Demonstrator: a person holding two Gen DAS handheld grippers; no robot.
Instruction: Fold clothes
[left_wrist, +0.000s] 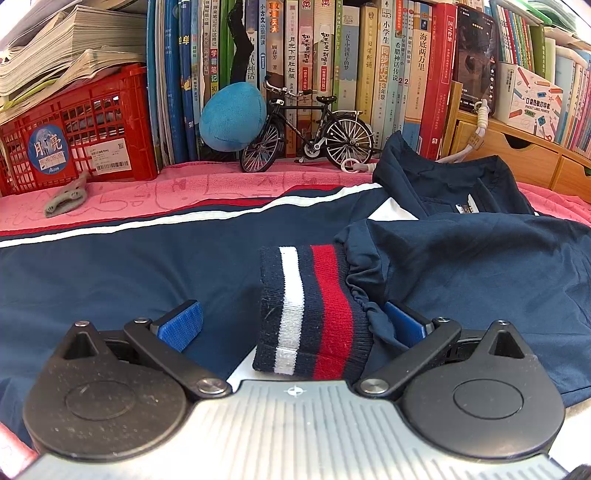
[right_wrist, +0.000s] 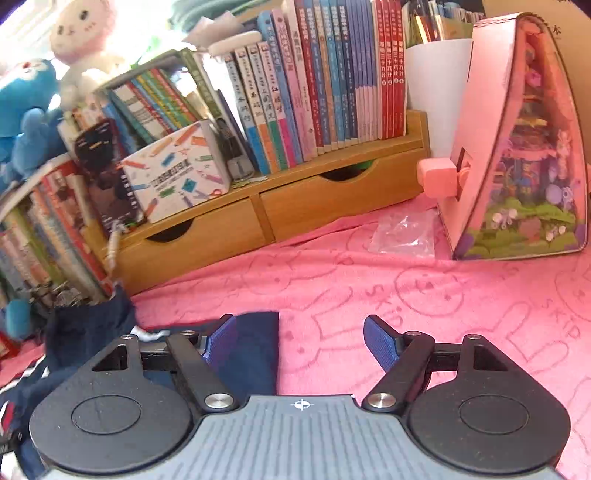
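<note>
While the left tool stands spread around the jacket's cuff, nothing is pinched. At twelve o'clock sit books. Right tool: spread, empty

We see both views evenly and brightly lit. Right wrist view: blown-out glare at upper left washes out the plush rabbit; overall pink cast, slight softness. Left wrist view sharper. Fisheye bending curves the books at the edges.
</note>
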